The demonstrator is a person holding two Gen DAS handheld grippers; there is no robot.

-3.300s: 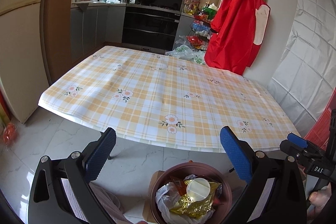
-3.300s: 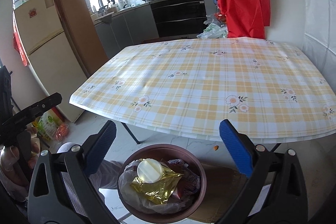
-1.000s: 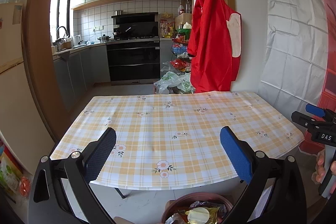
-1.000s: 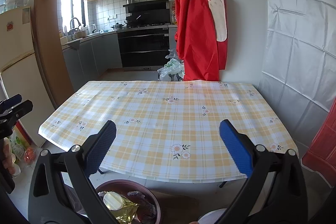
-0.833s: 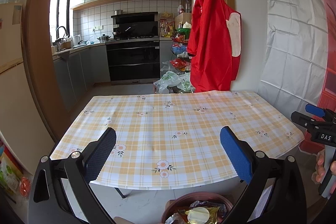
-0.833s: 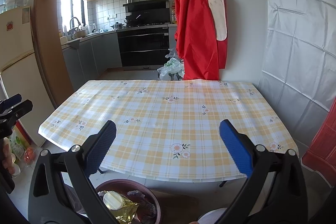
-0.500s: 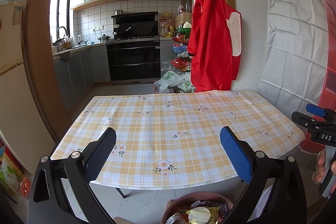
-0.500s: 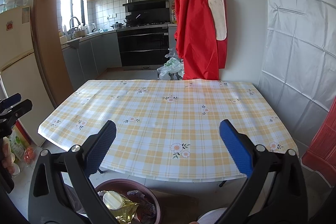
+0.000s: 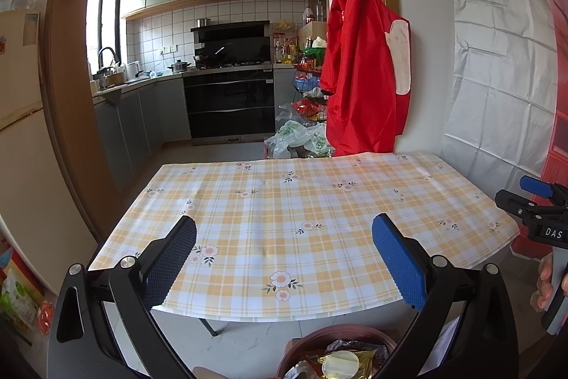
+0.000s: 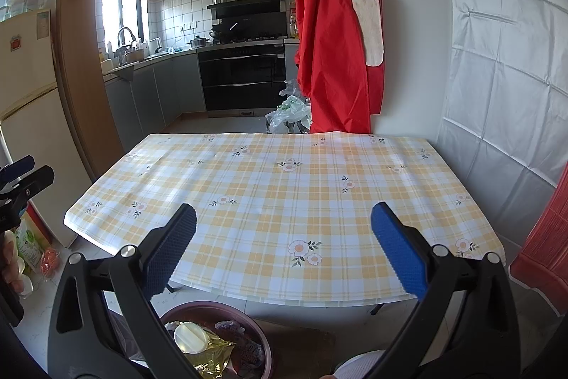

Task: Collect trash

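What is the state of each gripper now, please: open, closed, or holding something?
Left gripper: open, holding nothing.
Right gripper: open, holding nothing.

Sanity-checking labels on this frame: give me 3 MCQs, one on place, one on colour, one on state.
1. Where is the trash bin?
A. on the tablecloth
B. on the floor at the table's near edge
C. beside the oven

2. What colour is the apron hanging on the wall?
A. red
B. green
C. blue

3. How do the jaws of the right gripper stand?
A. shut on a wrapper
B. shut on nothing
C. wide open, nothing between them

Answers:
1 B, the bin's rim shows below the edge of the tablecloth, on the floor.
2 A, the apron is bright red with a pale patch.
3 C, the blue pads stand far apart with only tablecloth seen between them; the left gripper is open the same way.
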